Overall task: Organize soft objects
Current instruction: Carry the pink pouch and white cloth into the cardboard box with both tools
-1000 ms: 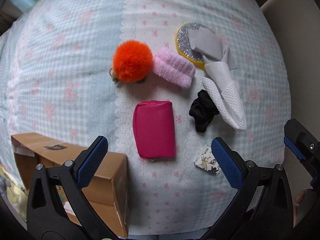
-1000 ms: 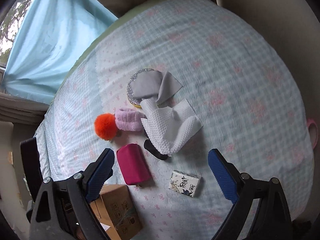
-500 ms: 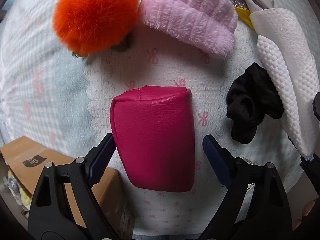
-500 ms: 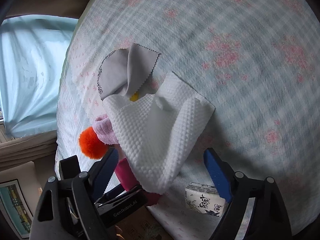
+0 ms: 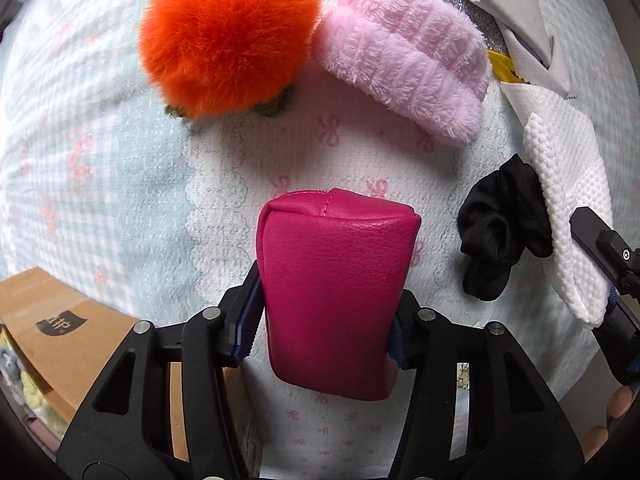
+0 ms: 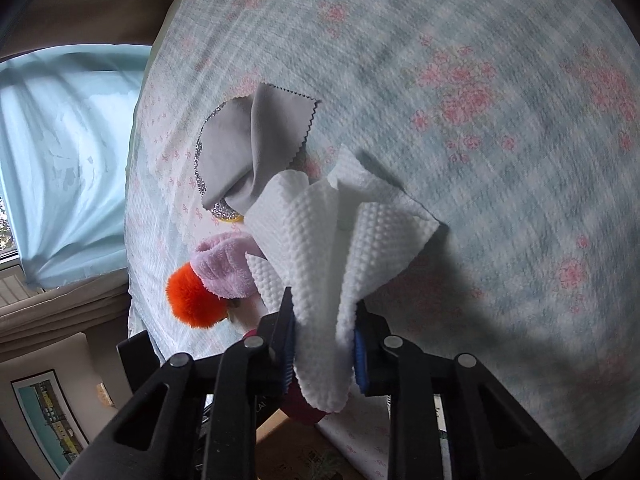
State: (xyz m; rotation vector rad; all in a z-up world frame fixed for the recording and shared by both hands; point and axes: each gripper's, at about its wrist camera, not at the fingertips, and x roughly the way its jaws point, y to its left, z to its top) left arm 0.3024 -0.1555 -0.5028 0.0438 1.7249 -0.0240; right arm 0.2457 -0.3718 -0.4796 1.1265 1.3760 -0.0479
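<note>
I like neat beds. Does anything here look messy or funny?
Yes: the grey cloth lies crumpled over the glittery disc, half hiding it. The black scrunchie is bunched up, partly under the white cloth.

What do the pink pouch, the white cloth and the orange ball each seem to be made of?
Pouch: likely faux leather, with a pebbled grain, slight sheen and stitched seam. Cloth: probably waffle-textured nonwoven or cotton, matte, draping in soft folds. Ball: fluffy fur, probably synthetic, with fine long fibres.
</note>
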